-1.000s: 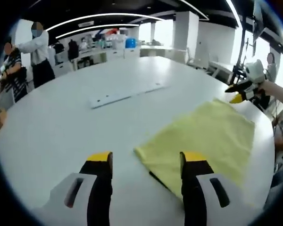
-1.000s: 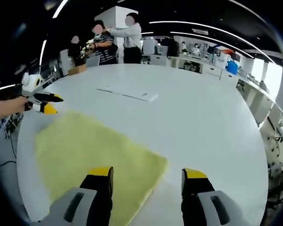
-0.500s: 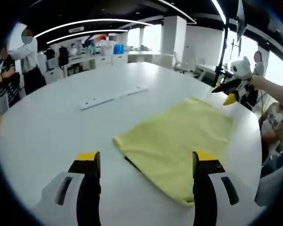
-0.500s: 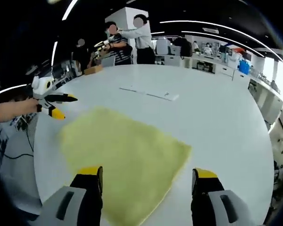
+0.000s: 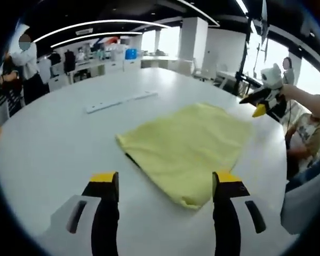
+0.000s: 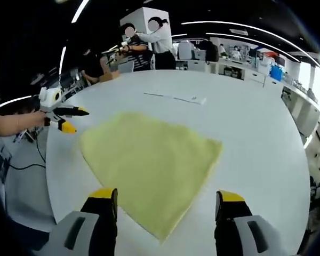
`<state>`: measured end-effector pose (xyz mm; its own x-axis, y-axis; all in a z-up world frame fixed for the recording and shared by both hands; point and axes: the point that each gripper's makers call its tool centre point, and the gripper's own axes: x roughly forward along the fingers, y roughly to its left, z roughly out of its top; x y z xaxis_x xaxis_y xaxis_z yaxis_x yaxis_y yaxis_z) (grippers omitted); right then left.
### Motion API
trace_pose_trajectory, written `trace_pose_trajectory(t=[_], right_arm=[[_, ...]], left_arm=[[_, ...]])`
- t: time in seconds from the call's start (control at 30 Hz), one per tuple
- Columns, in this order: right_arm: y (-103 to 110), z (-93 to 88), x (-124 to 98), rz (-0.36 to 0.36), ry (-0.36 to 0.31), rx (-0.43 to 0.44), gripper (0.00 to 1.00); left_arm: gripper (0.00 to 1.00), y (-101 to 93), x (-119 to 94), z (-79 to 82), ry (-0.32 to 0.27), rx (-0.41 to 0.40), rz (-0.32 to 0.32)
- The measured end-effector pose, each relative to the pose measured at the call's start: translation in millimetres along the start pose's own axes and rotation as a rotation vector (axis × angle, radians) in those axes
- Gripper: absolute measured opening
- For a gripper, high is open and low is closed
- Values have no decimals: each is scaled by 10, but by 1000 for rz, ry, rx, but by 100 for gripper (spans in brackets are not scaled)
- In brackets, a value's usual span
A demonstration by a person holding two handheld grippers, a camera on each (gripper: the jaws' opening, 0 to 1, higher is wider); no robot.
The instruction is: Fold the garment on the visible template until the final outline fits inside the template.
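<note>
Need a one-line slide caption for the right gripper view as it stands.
Open right gripper poised above a folded yellow garment on a white table, left gripper beside its far edge.

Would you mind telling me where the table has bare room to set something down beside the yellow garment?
The white table is bare between the yellow garment and the flat white strip, and beyond that strip. In the right gripper view it is also bare between the garment and the far-right edge. It is tight by the open left gripper at the near edge.
</note>
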<state>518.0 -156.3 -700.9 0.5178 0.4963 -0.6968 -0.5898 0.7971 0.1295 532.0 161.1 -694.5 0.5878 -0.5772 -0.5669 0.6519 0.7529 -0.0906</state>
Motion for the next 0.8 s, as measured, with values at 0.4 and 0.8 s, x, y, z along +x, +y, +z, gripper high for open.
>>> trace_pose_trajectory(t=[0.4,0.8], right_arm=[[98,-330,-61,2,29,45,60],[29,-613,-79,-36,10,128,34]], left_arm=[[48,-229,-44,-250,19,-26,1],[20,-243,-55,-468,-16,-191,84]])
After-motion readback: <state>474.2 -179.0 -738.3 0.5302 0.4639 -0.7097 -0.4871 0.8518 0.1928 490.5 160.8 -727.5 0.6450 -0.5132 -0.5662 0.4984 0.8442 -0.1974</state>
